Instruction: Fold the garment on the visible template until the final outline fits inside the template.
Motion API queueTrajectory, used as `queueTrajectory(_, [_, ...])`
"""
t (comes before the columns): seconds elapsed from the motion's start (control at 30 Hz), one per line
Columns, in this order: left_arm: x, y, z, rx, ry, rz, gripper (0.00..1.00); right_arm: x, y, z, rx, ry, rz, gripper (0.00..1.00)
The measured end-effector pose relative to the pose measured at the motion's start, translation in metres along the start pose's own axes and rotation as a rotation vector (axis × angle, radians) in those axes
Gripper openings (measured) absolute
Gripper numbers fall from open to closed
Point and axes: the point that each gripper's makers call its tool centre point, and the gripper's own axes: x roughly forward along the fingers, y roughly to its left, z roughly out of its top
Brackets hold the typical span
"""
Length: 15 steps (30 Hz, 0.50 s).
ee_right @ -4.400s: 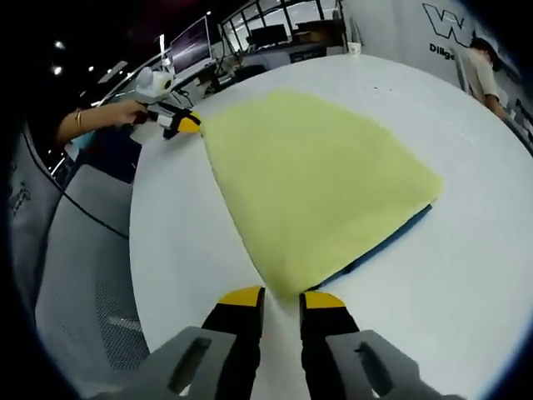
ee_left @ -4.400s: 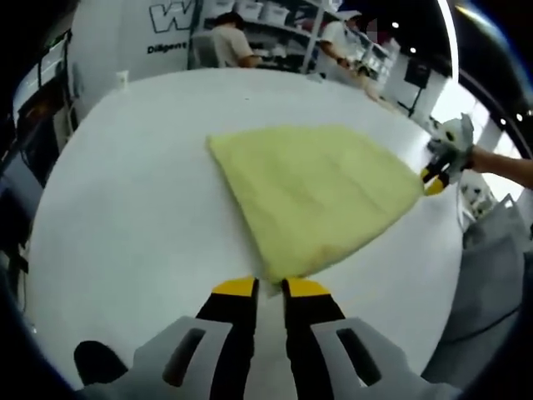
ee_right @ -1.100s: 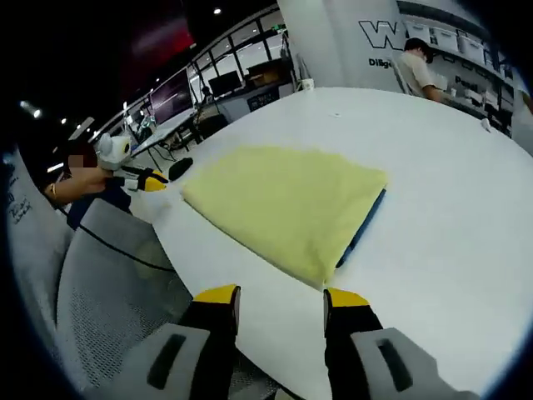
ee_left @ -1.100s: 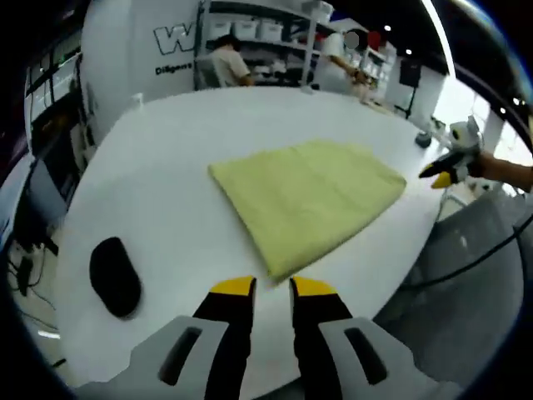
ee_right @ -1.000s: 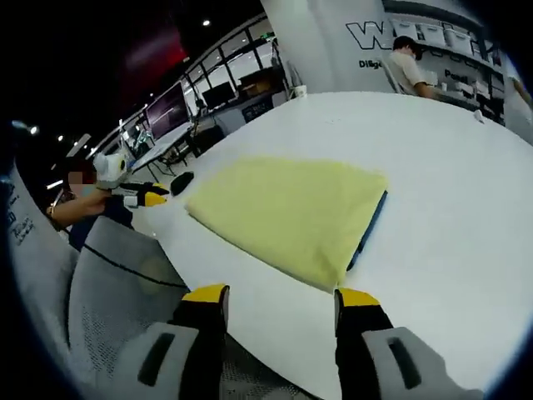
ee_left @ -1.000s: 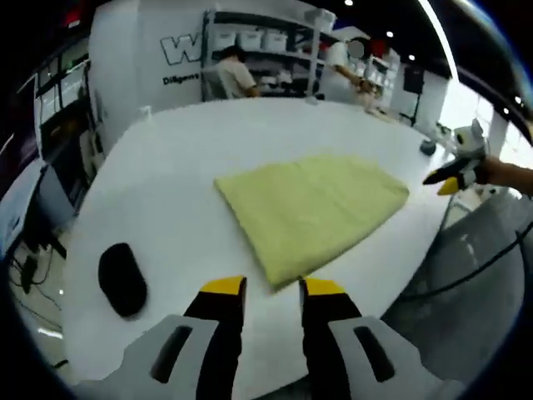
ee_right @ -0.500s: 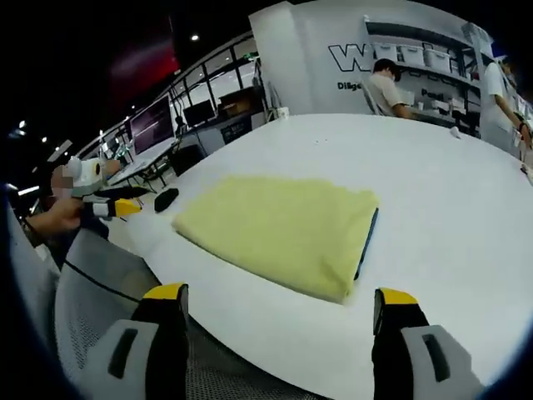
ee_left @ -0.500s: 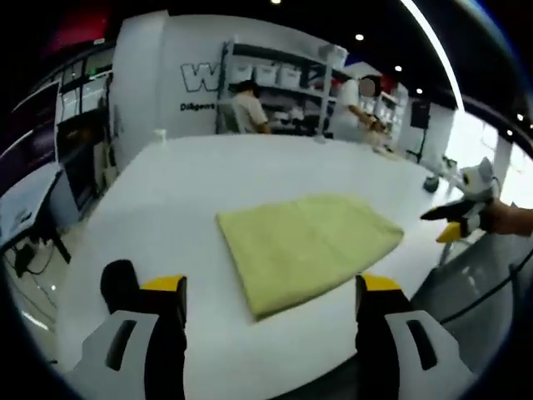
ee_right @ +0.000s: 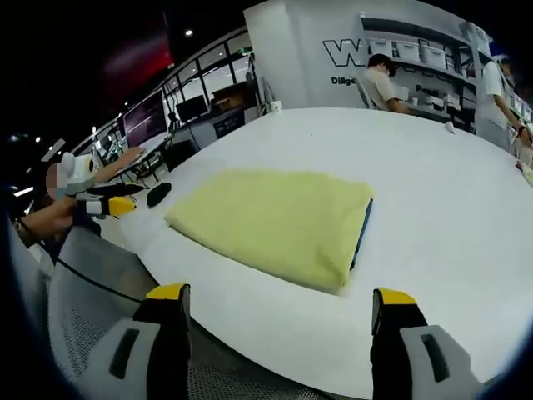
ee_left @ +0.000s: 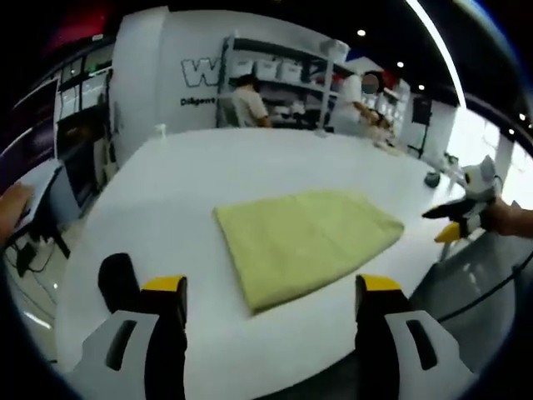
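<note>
A yellow garment point(ee_left: 306, 245) lies folded flat in a rough rectangle on the white round table point(ee_left: 183, 183). In the right gripper view, the yellow garment point(ee_right: 273, 220) covers a blue template point(ee_right: 362, 229), of which a thin strip shows along the right edge. My left gripper point(ee_left: 271, 286) hangs back from the garment's near corner, jaws wide apart and empty. My right gripper point(ee_right: 281, 293) is likewise open and empty, off the table's near edge. Each gripper shows in the other's view: the right gripper point(ee_left: 454, 222) and the left gripper point(ee_right: 107, 204), both held beyond the table's rim.
A black mouse-like object point(ee_left: 117, 280) sits on the table near the left jaw, also seen as the black object point(ee_right: 157, 194). A grey mesh chair point(ee_right: 79, 292) stands below the table edge. People work at shelves point(ee_left: 275, 71) beyond the far side.
Both grippers have gone from nearly shut at the garment's corners to wide open, and both have pulled back from the table. The garment lies still.
</note>
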Motion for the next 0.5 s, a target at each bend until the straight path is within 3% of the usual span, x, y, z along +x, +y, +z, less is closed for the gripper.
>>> queueTrajectory(0.23, [-0.001,0.006,-0.002,0.001,0.009,0.019,0.83,-0.001,-0.005,0.003,-0.012,-0.032,-0.045,0.93])
queueTrajectory(0.37, [-0.002,0.012,-0.001,-0.005,0.0,0.045,0.87,-0.005,-0.006,0.015,-0.027,-0.085,-0.062,0.98])
queueTrajectory(0.5, [-0.001,0.01,0.002,-0.018,-0.018,0.024,0.85,-0.007,0.002,0.018,-0.02,-0.097,-0.035,0.91])
